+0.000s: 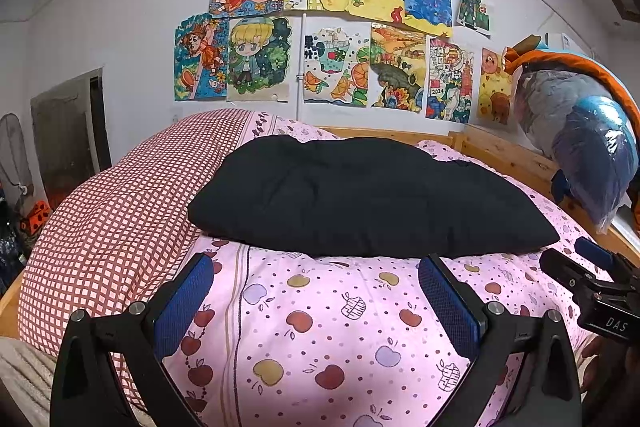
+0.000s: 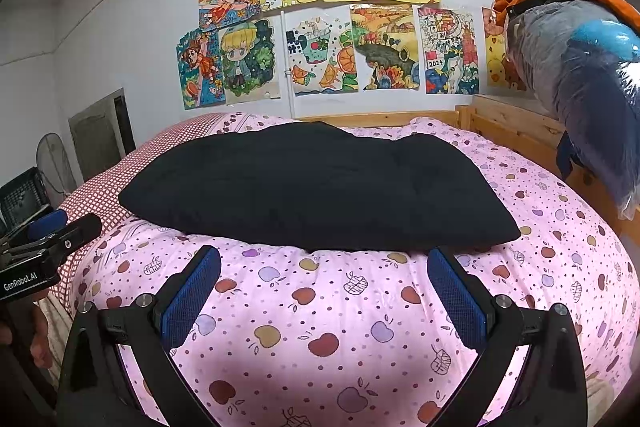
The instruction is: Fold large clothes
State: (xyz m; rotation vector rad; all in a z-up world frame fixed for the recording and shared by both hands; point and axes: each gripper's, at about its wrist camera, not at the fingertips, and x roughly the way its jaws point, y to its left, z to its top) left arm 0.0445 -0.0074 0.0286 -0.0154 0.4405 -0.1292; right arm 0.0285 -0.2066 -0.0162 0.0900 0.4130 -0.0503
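A black garment [image 1: 360,195] lies folded into a long flat bundle across the pink apple-print quilt [image 1: 320,327]; it also shows in the right wrist view [image 2: 316,187]. My left gripper [image 1: 316,263] is open and empty, just short of the garment's near edge. My right gripper [image 2: 324,255] is open and empty, also just short of that edge. The right gripper shows at the right edge of the left wrist view [image 1: 580,263]. The left gripper shows at the left edge of the right wrist view [image 2: 68,227].
A red checked pillow [image 1: 120,219] lies left of the garment. A wooden bed rail [image 2: 512,131] runs along the back and right. Bagged bedding with orange fabric [image 2: 588,79] rests on the right rail. Drawings [image 1: 332,27] cover the wall. A fan [image 2: 52,163] stands at left.
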